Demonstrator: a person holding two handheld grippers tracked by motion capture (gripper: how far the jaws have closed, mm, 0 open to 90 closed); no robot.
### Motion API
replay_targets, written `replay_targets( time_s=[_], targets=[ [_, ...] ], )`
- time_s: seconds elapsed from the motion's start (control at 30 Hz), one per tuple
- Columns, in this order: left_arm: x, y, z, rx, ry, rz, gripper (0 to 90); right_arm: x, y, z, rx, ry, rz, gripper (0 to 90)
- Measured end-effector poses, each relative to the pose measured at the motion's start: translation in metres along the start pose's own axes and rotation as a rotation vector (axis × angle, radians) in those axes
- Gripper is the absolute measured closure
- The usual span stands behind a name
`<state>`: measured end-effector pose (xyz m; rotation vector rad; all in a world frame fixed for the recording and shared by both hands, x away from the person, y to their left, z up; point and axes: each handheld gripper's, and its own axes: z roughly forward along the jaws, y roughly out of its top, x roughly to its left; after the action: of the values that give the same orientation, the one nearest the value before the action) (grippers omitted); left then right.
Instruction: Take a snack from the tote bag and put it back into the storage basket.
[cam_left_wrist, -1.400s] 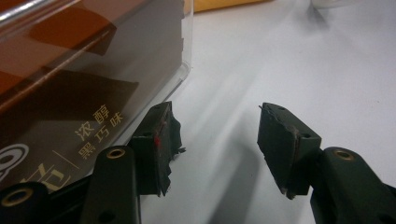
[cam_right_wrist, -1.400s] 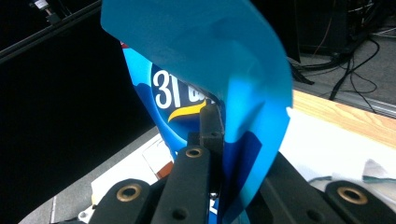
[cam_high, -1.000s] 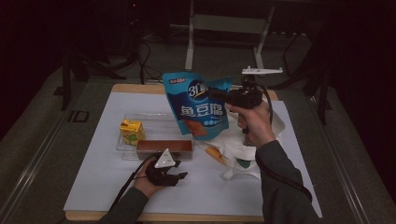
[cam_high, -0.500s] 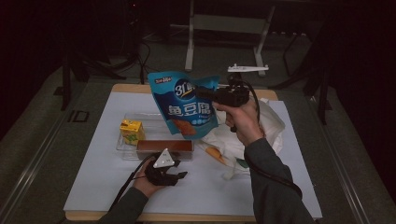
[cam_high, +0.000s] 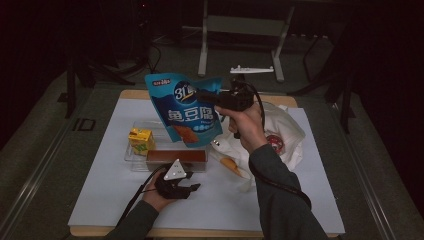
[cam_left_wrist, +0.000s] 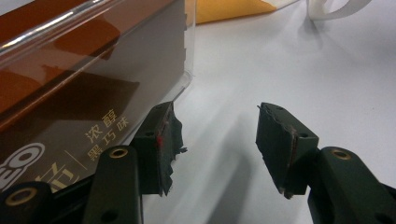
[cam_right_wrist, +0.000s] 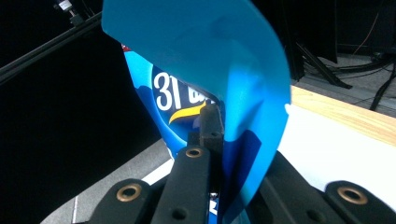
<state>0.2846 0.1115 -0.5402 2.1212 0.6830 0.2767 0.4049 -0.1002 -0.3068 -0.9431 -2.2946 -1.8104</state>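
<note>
on the white sheet-covered table (cam_high: 100, 200), the landmark is the clear plastic tray (cam_high: 137, 159), which lies left of the middle. at the tray's left end stands a small yellow carton (cam_high: 140, 140), and along its near side lies a long brown chocolate box with gold lettering (cam_high: 176, 156), seen close up through the tray wall in the left gripper view (cam_left_wrist: 70, 93). just in front of the tray's near right corner the left gripper (cam_high: 192, 188) lies low on the table in the person's left hand (cam_high: 157, 197); in its own view (cam_left_wrist: 217, 140) its jaws stand apart with nothing but bare white table between them, one pad just beside the tray's corner, so it is released. above and behind the tray's right end hangs the blue foil snack bag with white lettering (cam_high: 187, 107), lifted clear of the table, its upper edge pinched by the right gripper (cam_high: 202, 95) in the person's right hand (cam_high: 247, 125); in the right gripper view the jaws are clenched on the folded blue foil (cam_right_wrist: 243, 93). to the right of the tray a crumpled white plastic bag (cam_high: 287, 135) lies on the table with a small red-and-white item (cam_high: 273, 141) on it.
</note>
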Motion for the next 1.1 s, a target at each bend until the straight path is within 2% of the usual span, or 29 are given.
replay_targets(
  time_s=[0.67,1.1],
  targets=[
    [0.000,0.000,0.000,0.002,-0.004,0.003,47.2,-0.001,0.004,0.030,-0.008,0.007,0.031,89.8],
    [0.001,0.000,0.000,-0.004,-0.009,-0.004,48.4,-0.005,0.002,0.049,-0.003,-0.013,0.056,89.8]
  ],
)
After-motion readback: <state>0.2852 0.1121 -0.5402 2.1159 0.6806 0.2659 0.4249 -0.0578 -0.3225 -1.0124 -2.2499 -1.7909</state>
